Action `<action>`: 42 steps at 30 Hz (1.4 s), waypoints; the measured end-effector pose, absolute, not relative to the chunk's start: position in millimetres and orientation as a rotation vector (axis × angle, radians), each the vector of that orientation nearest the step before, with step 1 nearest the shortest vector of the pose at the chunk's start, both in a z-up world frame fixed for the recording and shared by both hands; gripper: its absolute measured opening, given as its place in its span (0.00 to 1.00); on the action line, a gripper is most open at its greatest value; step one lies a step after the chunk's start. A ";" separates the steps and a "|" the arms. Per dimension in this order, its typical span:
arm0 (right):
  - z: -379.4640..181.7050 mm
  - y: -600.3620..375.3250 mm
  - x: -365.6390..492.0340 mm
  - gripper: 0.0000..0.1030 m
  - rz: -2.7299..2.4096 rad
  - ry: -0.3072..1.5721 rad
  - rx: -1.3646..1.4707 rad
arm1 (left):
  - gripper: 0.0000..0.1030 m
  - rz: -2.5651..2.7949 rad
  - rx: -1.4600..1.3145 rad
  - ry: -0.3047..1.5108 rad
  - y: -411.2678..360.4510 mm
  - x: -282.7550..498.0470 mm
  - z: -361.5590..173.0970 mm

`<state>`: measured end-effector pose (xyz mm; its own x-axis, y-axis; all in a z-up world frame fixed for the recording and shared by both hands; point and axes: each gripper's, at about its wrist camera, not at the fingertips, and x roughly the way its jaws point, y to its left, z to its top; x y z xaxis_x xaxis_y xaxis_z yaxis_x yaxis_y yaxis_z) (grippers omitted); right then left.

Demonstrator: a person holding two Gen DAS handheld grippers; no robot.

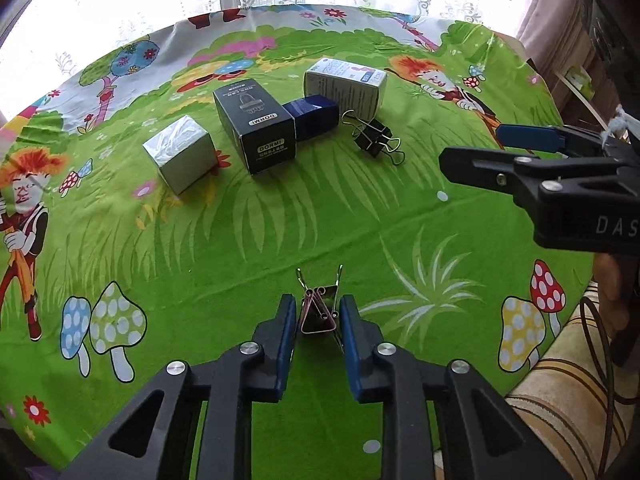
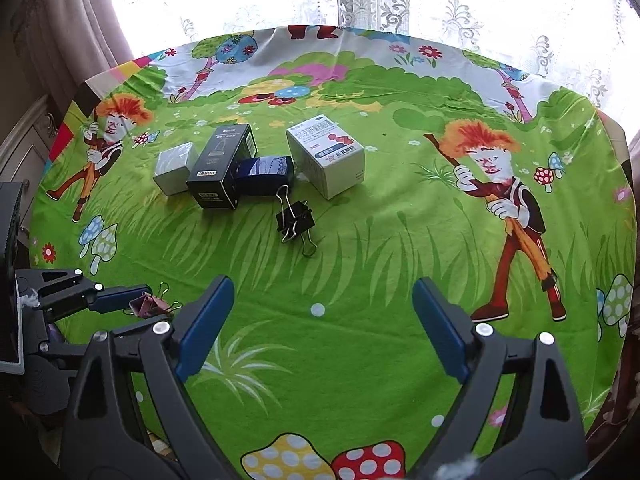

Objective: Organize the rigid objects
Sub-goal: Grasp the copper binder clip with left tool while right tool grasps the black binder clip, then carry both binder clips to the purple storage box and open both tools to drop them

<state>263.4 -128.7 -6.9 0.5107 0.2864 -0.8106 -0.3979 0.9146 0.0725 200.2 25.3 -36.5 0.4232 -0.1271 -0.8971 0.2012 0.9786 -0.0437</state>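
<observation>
My left gripper (image 1: 319,310) is shut on a pink binder clip (image 1: 318,318) just above the green cartoon tablecloth (image 1: 320,220), near the table's front. The right wrist view shows the same clip (image 2: 144,305) in the left gripper (image 2: 154,307) at the lower left. My right gripper (image 2: 322,282) stands open with nothing between its fingers; in the left wrist view the right gripper (image 1: 472,146) hovers at the right. A black binder clip (image 2: 296,218) lies ahead of it, also visible as the black clip (image 1: 374,136).
Behind the black clip stand a silver box (image 1: 180,152), a black DORMI box (image 1: 256,124), a dark blue box (image 1: 312,114) and a white medicine box (image 1: 346,86). Lace curtains hang past the table's far edge. A cable (image 1: 600,340) runs at the right.
</observation>
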 end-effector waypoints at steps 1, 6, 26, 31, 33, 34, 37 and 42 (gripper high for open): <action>-8.4 -126.5 266.0 0.88 0.416 0.951 -0.131 | 0.22 -0.206 0.060 1.113 27.2 200.2 -36.8; -16.3 -114.0 281.1 0.79 0.424 0.962 -0.142 | 0.22 -0.187 -0.033 1.096 43.5 200.7 -35.2; -44.3 -86.3 312.4 0.32 0.425 1.032 -0.177 | 0.20 -0.157 -0.144 1.066 57.7 192.1 -31.8; -35.4 -88.2 300.1 0.32 0.438 1.026 -0.161 | 0.19 -0.139 -0.185 1.054 63.4 185.6 -25.6; -29.0 -88.4 292.3 0.32 0.447 1.020 -0.155 | 0.19 -0.132 -0.201 1.051 65.9 182.2 -23.2; -25.9 -88.3 287.8 0.32 0.452 1.016 -0.153 | 0.19 -0.129 -0.208 1.048 67.1 179.9 -21.7; -17.1 -87.3 272.8 0.32 0.467 1.008 -0.149 | 0.19 -0.117 -0.225 1.037 69.7 172.8 -16.3; 0.6 -84.0 247.2 0.32 0.493 0.981 -0.145 | 0.19 -0.091 -0.258 1.018 77.0 158.7 -7.4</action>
